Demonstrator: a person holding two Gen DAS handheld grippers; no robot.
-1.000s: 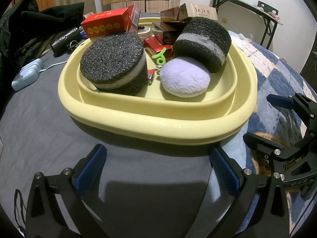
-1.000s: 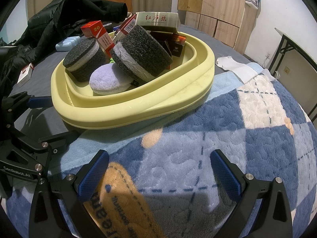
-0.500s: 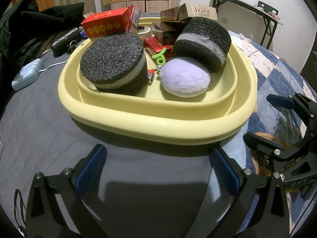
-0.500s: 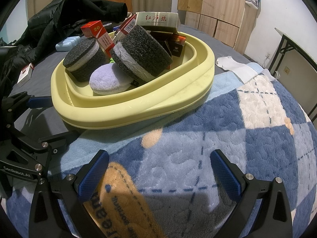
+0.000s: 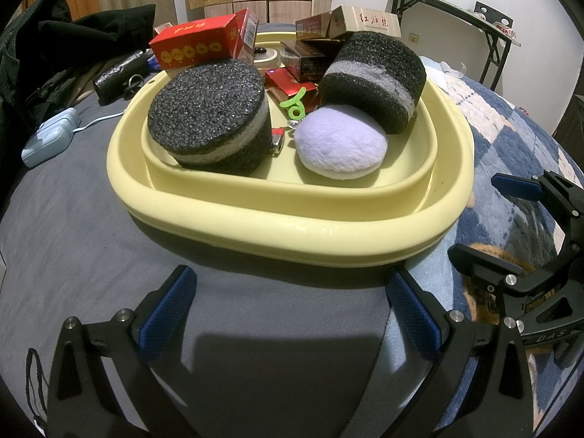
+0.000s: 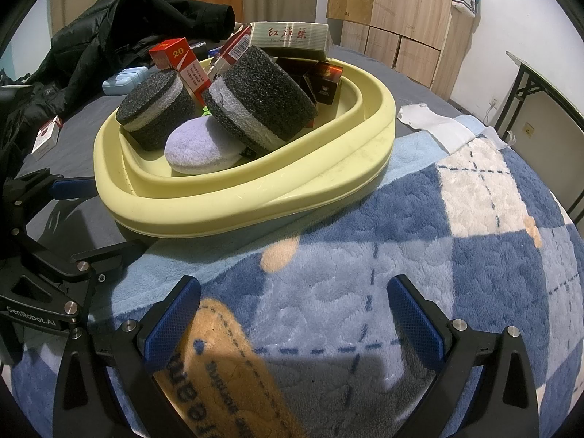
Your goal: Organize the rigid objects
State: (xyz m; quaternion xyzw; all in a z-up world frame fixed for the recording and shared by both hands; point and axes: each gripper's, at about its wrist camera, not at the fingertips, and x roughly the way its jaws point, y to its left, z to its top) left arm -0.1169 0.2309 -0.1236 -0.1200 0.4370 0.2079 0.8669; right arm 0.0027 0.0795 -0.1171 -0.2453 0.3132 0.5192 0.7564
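Observation:
A pale yellow basin [image 5: 292, 226] [image 6: 226, 211] sits on the bed. Inside it are two dark foam cylinders [image 5: 211, 116] [image 5: 376, 73], a lilac plush pad [image 5: 339, 146] [image 6: 200, 146], a green clip [image 5: 295, 104], a red carton [image 5: 200, 42] and several cigarette boxes [image 5: 361, 22] [image 6: 292, 36]. My left gripper [image 5: 292, 310] hovers open just short of the basin's near rim, holding nothing. My right gripper [image 6: 292, 317] is open over the blue checked blanket, right of the basin, with nothing between its fingers. Each gripper shows at the edge of the other's view.
A black jacket [image 6: 120, 25] lies at the far left of the bed, with a light blue case [image 5: 47, 138] and a small cigarette pack [image 6: 45, 137] on the grey sheet. A white cloth [image 6: 434, 120] lies beyond the basin. A black-legged table [image 5: 456, 11] stands by the wall.

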